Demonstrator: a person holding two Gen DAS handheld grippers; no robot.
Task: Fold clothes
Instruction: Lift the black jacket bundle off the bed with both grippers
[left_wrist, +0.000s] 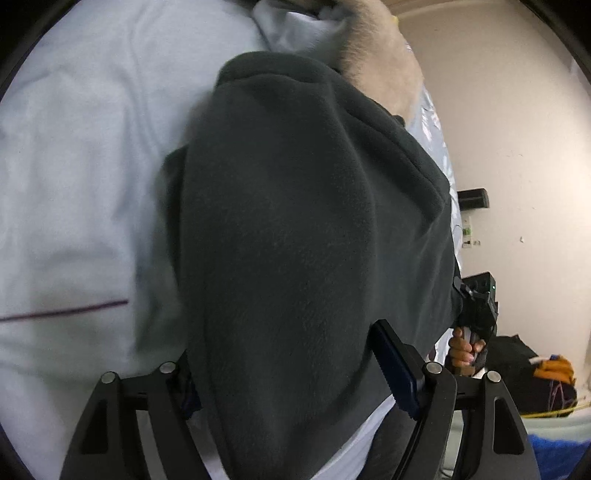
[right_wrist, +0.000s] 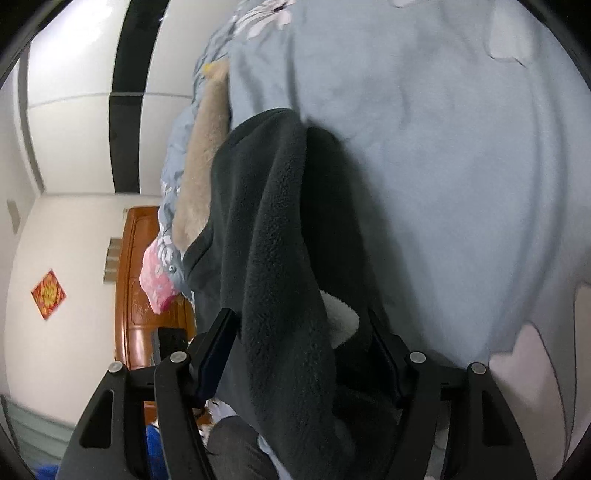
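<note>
Both hand-held grippers, left (left_wrist: 288, 373) and right (right_wrist: 303, 354), clench the dark fleece garment (left_wrist: 295, 240) above the bed (left_wrist: 74, 166); folding looks barely begun.

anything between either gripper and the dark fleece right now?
Nothing visible. The dark fleece already lies between the fingers of both the left gripper and the right gripper. A beige fuzzy garment lies beyond it on the light blue bedding, not between.
</note>
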